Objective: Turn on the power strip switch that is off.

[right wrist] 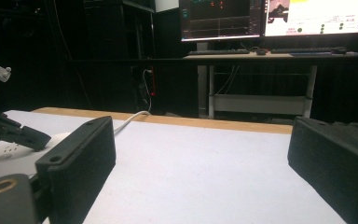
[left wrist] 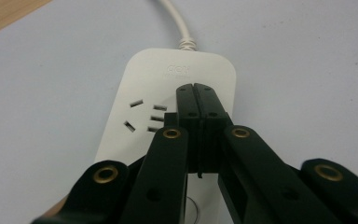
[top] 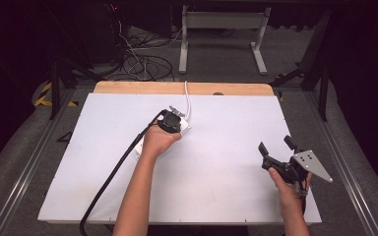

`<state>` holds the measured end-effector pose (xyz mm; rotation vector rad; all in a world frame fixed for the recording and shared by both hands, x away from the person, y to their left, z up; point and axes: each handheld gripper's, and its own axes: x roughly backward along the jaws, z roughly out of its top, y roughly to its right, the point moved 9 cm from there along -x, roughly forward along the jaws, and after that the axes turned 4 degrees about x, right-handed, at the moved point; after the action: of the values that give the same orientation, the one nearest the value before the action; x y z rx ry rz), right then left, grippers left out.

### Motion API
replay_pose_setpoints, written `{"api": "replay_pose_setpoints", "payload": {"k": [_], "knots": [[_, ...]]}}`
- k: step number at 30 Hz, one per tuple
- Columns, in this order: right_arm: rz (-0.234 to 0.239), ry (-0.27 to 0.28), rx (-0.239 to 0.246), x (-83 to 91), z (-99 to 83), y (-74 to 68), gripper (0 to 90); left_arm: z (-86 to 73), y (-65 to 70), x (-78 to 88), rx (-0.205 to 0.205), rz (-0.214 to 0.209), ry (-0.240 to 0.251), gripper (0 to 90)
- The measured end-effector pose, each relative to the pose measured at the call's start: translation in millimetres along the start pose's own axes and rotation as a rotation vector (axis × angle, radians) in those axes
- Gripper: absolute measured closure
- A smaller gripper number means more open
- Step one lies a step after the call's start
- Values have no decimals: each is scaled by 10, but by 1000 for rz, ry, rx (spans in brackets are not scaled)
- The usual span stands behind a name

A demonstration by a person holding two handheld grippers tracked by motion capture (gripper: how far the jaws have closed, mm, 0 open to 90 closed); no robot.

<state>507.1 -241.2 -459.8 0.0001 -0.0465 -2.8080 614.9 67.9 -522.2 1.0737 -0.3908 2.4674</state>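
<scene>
On power strip (left wrist: 168, 93): left gripper (left wrist: 196, 88) closed; faint logo unreadable.

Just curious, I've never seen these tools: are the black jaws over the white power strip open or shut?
Shut. In the left gripper view, the left gripper has its two jaws pressed together with nothing between them, tips over the power strip.

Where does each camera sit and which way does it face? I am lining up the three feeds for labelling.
High view: above the person's side, looking forward and down on the table; both forearms, left gripper, right gripper.
Left gripper view: rides the left gripper, jaws together over the power strip.
Right gripper view: rides the right gripper, jaws apart, facing monitors.
Shared: power strip cord.
</scene>
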Motion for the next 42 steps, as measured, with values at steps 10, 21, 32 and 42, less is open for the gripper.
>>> {"api": "replay_pose_setpoints", "payload": {"k": [10,21,32,42], "knots": [[2,-5,6,-11,-14,-11,82,0,2,-2,-13,3,10,900],[6,-9,16,-35,-26,-29,84,1,0,10,-34,1,-7,900],[22,-19,24,-73,-55,-76,83,30,-26,19,-16,-4,20,900],[15,-19,20,-68,-51,-58,84,69,-22,135,-11,-17,111,900]]}}
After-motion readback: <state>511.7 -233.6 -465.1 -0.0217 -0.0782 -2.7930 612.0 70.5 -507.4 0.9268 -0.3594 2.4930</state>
